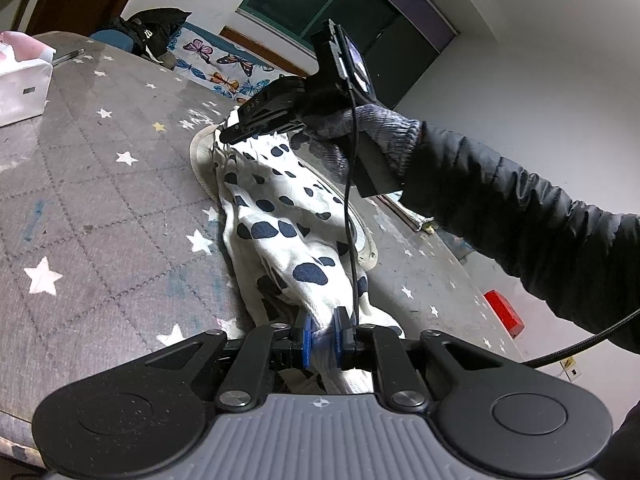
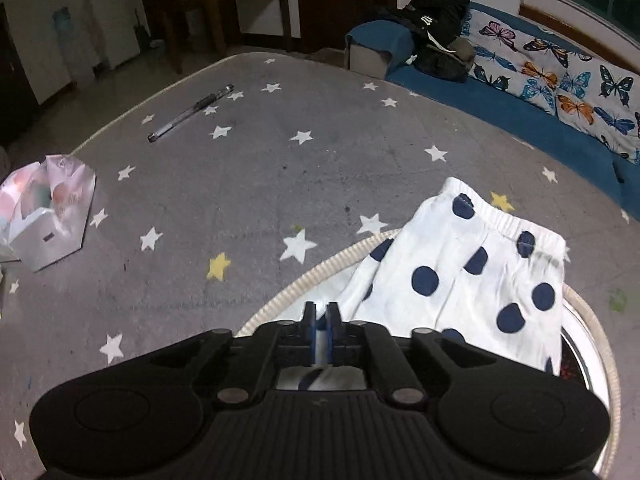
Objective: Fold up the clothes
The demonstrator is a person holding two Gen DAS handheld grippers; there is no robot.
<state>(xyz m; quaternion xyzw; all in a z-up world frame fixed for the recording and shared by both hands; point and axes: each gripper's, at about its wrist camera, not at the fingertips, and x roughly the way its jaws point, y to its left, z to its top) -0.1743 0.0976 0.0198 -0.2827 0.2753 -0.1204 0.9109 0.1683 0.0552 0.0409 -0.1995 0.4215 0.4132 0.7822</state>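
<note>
1. Centrally, the white dotted garment (image 1: 280, 216) is stretched as a long band between the two grippers, its long axis running from the bottom centre of the left wrist view up toward the middle.
2. Its elastic waistband (image 2: 500, 216) lies at the far end in the right wrist view, toward the right of the frame, over a round cream-rimmed tray (image 2: 304, 280).
3. Whether the tray holds anything beneath the cloth cannot be told.
4. At the bottom of the left view, the left gripper (image 1: 324, 336) has its blue pads pressed on a bunch of the fabric.
5. Higher up, the right gripper (image 1: 240, 130), held by a gloved hand (image 1: 360, 128), pinches the other end; in its own view a strip of cloth sits between the nearly closed pads.
6. Everything rests on a grey star-printed cloth (image 2: 248, 184).
7. Left of frame, an open white box (image 2: 44, 216) holds pale plastic wrapping; a pen (image 2: 190, 114) lies beyond it.
</note>
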